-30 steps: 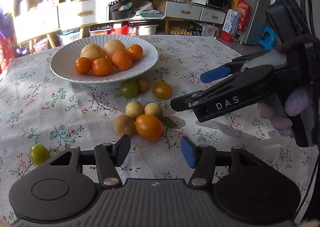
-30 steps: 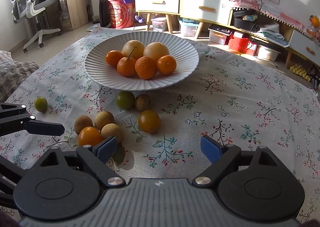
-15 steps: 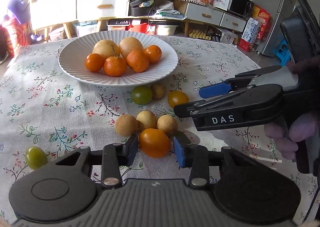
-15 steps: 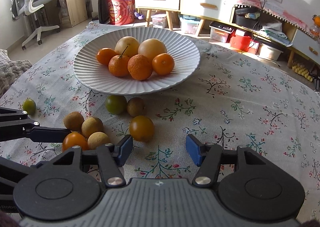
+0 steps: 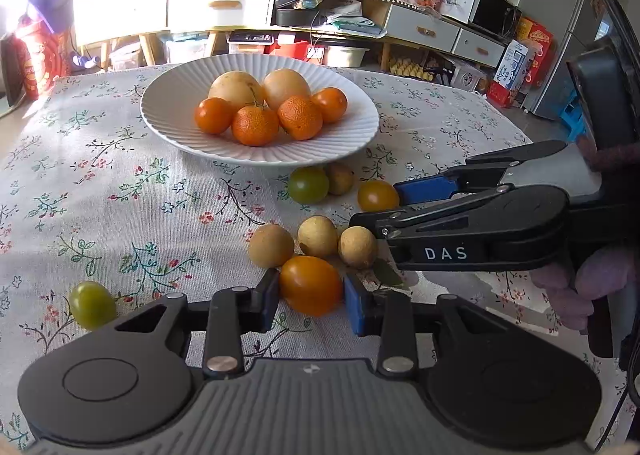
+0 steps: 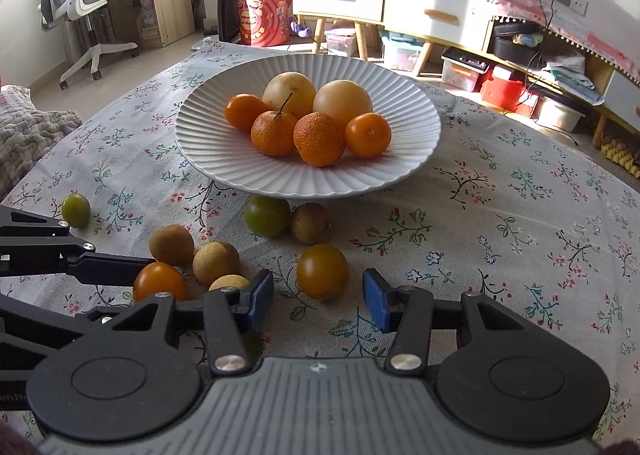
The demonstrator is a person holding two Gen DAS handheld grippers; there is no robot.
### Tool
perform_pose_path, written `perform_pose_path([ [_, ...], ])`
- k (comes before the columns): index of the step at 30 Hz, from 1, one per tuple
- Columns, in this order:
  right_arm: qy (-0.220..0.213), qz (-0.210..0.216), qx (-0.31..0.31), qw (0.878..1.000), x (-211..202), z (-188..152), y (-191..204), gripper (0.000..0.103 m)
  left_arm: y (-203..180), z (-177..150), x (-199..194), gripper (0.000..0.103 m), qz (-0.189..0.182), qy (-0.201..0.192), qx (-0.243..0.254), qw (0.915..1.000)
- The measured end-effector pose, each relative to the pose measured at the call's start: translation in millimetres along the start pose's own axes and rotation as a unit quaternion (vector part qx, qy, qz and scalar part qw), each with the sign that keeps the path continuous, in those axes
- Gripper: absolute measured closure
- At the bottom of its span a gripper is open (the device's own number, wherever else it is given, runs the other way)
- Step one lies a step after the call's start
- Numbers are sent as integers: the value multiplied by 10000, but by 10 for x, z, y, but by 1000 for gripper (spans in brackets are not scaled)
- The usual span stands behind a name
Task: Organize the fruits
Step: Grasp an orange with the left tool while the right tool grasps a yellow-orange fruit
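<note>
- Left tongs (image 5: 310,297) clamped on an orange tomato (image 5: 310,285), low over the bench (image 5: 120,195); jaws just closed.
- Right tongs (image 6: 318,299) apart, closing around a darker tomato (image 6: 322,271), pads not touching.
- Plate (image 6: 208,143) holds six fruits; seven more loose on the bench, so roughly half done.

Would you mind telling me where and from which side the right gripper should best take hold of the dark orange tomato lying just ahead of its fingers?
Grip the dark orange tomato across its widest middle, coming from the near side. It is round and smooth, with clear cloth on either flank. The right gripper already brackets it, open.
</note>
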State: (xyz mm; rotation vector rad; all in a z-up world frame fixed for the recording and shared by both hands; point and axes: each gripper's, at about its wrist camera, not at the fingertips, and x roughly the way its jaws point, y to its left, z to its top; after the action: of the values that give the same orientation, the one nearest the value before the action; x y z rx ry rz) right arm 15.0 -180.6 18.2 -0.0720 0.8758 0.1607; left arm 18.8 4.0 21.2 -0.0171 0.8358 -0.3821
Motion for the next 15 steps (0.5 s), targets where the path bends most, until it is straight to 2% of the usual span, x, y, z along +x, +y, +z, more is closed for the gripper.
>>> perform_pose_path([
  [5,-19,-2,-6,10000,10,9,32,69,-9,-1,-3,78,1,-1,-8,10000],
  [7,-14,8,-16,10000,15,14,39,77,-13,2,-7,78,-6,-5,-8,10000],
  [15,16,-52,-27,10000,-26,11,57,78,-15,32,-32,78,-61,-24,11,10000],
])
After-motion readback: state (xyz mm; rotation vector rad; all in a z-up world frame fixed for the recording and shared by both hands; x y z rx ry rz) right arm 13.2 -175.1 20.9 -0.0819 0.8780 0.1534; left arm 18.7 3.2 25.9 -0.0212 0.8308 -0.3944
